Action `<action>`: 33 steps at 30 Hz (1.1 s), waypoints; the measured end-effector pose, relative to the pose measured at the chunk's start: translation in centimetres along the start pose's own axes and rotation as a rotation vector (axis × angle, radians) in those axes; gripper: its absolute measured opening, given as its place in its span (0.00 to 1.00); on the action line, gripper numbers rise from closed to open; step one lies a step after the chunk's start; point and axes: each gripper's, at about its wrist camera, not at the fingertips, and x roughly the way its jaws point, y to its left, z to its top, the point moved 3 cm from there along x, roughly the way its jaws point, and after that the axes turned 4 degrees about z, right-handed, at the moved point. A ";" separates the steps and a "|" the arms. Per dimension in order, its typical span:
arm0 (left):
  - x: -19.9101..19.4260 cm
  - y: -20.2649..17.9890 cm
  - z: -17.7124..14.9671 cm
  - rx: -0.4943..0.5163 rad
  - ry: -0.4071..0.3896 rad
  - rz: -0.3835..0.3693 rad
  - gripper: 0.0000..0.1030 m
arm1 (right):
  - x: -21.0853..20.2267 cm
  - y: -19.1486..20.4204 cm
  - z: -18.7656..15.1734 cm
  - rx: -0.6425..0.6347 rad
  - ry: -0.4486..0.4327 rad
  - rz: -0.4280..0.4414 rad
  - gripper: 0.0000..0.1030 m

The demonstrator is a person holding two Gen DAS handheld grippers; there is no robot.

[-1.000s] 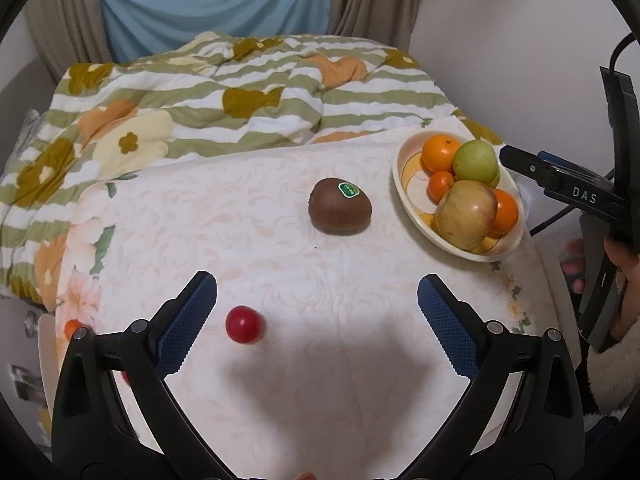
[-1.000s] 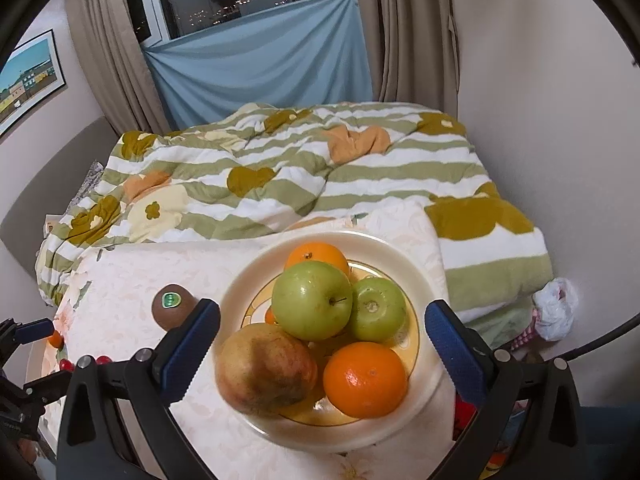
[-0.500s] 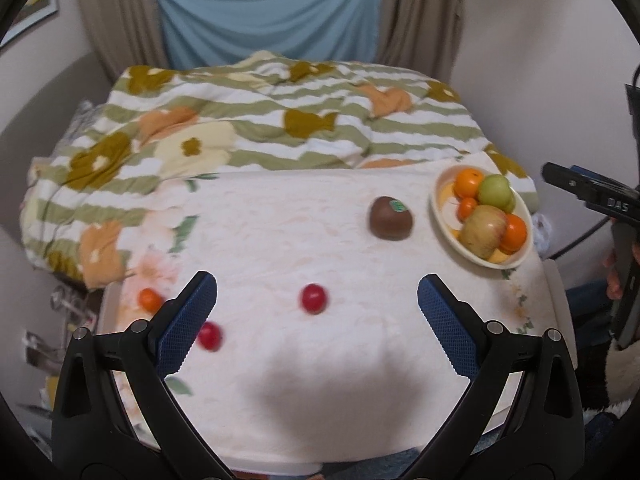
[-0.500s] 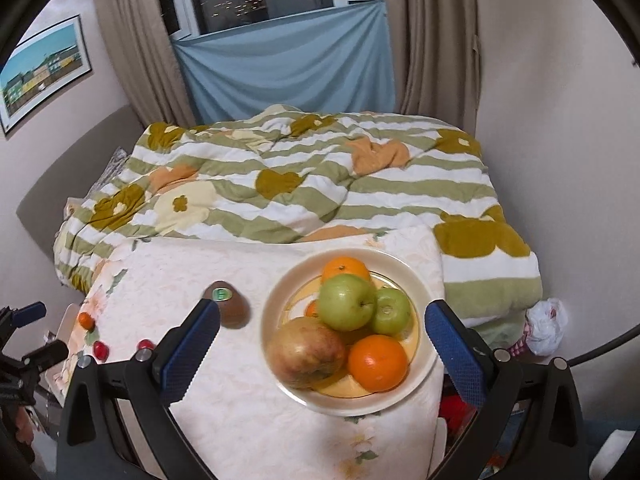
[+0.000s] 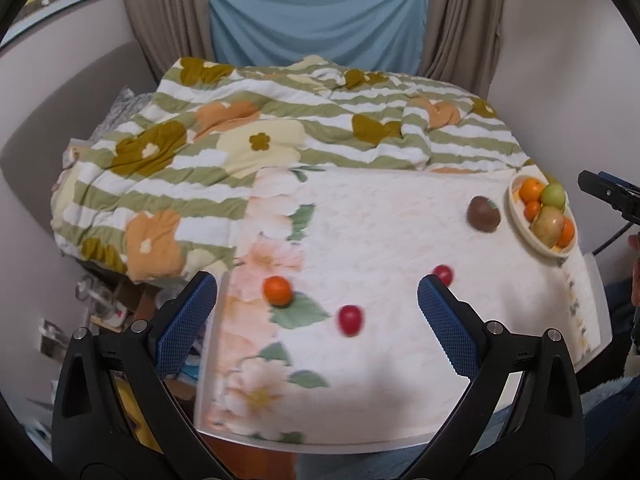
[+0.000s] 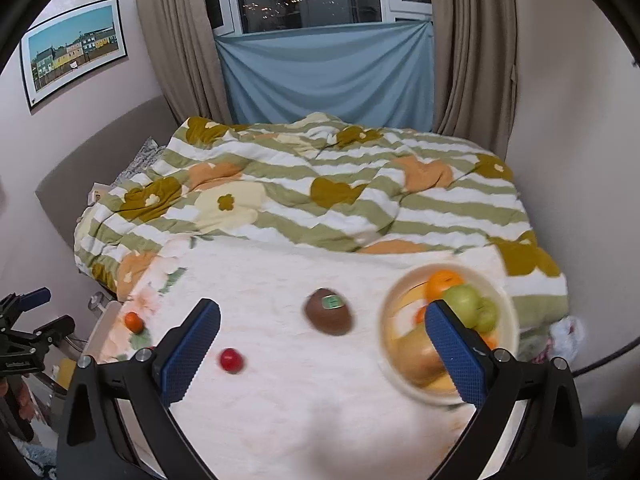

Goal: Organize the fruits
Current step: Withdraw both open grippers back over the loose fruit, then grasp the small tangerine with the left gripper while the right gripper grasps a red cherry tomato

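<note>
A cream bowl heaped with oranges, green apples and a pear stands at the table's right end. Left of it lies a brown kiwi with a green sticker. Two small red fruits and a small orange lie loose on the floral cloth; the right wrist view shows one red fruit. My left gripper hovers open above the table's left half. My right gripper hovers open over the front middle, holding nothing.
A bed with a green-striped floral quilt runs behind the table. The table's left edge drops to floor clutter. Curtains and a blue cloth cover the window wall. The right gripper's body shows at the far right.
Both grippers have pulled back, up and leftward, so the table looks smaller. The orange and second red fruit have come into the left view. No fruit has moved.
</note>
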 end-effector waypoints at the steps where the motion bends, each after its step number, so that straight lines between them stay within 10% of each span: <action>1: 0.4 0.7 0.0 0.009 0.008 -0.003 1.00 | 0.5 1.0 -0.3 0.014 0.006 0.000 0.99; 24: 11.6 4.2 -2.3 0.373 0.106 -0.207 0.98 | 8.2 10.0 -6.9 0.156 0.137 -0.187 0.99; 33: 15.5 2.6 -3.6 0.448 0.157 -0.207 0.74 | 12.2 10.4 -8.9 0.131 0.198 -0.184 0.94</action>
